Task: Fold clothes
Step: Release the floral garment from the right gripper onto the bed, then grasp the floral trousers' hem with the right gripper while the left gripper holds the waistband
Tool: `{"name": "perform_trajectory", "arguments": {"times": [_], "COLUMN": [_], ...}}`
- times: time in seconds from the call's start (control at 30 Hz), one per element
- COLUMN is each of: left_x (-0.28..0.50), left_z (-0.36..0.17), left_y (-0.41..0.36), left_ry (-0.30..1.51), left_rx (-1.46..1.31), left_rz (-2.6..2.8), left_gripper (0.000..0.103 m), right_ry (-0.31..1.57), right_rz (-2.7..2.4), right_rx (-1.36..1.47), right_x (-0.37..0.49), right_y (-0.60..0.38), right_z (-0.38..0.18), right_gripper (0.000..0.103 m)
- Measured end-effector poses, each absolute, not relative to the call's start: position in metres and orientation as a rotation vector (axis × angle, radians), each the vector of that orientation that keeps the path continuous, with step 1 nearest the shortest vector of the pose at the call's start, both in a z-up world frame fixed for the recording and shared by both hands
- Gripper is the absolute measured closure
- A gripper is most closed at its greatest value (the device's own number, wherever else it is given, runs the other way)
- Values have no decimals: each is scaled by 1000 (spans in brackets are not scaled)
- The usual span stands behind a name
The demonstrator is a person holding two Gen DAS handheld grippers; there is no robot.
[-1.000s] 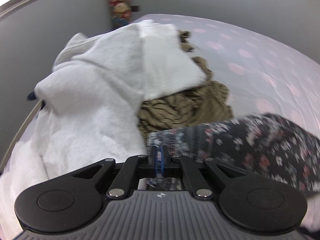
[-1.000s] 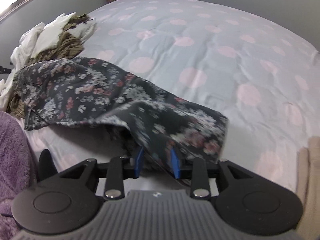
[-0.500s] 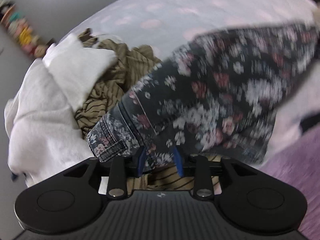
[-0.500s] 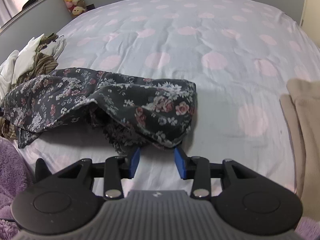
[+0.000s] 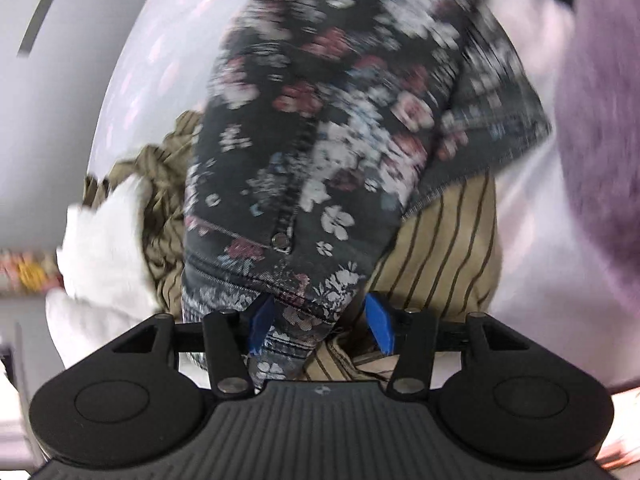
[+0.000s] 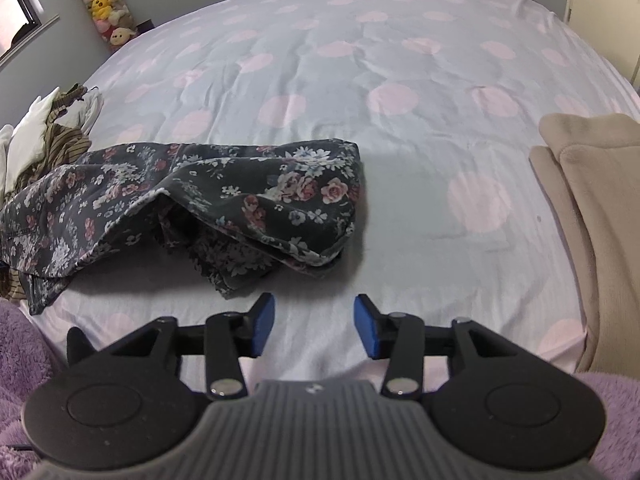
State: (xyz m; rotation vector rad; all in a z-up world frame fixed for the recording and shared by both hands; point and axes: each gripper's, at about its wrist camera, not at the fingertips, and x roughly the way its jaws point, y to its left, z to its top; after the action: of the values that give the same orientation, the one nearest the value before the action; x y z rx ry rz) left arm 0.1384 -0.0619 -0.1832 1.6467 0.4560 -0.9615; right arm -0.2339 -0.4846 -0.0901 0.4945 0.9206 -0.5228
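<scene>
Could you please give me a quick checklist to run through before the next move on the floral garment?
1. Right claw open with nothing in it: ok; its blue pads are spread, with bare sheet between them.
2. Left claw open: ok; the pads are apart. Whether they touch the cloth between them: cannot tell.
3. Floral garment laid flat for folding: not ok; it lies bunched and doubled over on the bed.
4. Garment clear of the laundry pile: not ok; its left end lies against the striped and white clothes.
5. Room to spread it: ok; bare sheet lies between the garment and the beige item.
</scene>
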Motion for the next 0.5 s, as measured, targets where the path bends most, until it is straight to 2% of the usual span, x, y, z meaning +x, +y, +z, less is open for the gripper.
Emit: {"name": "perform_trajectory", "arguments": {"times": [0.13, 0.17, 0.23, 0.37, 0.5], "left_x": [134, 134, 134, 139, 150], "left_z": [-207, -211, -213, -191, -145], "left_y": [-59, -59, -61, -68, -73], "left_ry": [331, 309, 289, 328, 427], "left_rx": [1784, 1801, 1795, 1666, 1391], "left_rz": [-908, -891, -858, -827, -783], "left_gripper": [55, 57, 68, 85, 92], "right_ry": [928, 930, 935, 944, 971], "right_rz": [-534, -536, -537, -532, -520], "right_rx": [500, 501, 502, 500, 451], "right_x": [-236, -236, -236, -236, -233], "right_y": [-485, -485, -485, -483, -477], "right_z": [-90, -91, -92, -93, -98], "right_gripper": [50, 50, 49, 49, 49]}}
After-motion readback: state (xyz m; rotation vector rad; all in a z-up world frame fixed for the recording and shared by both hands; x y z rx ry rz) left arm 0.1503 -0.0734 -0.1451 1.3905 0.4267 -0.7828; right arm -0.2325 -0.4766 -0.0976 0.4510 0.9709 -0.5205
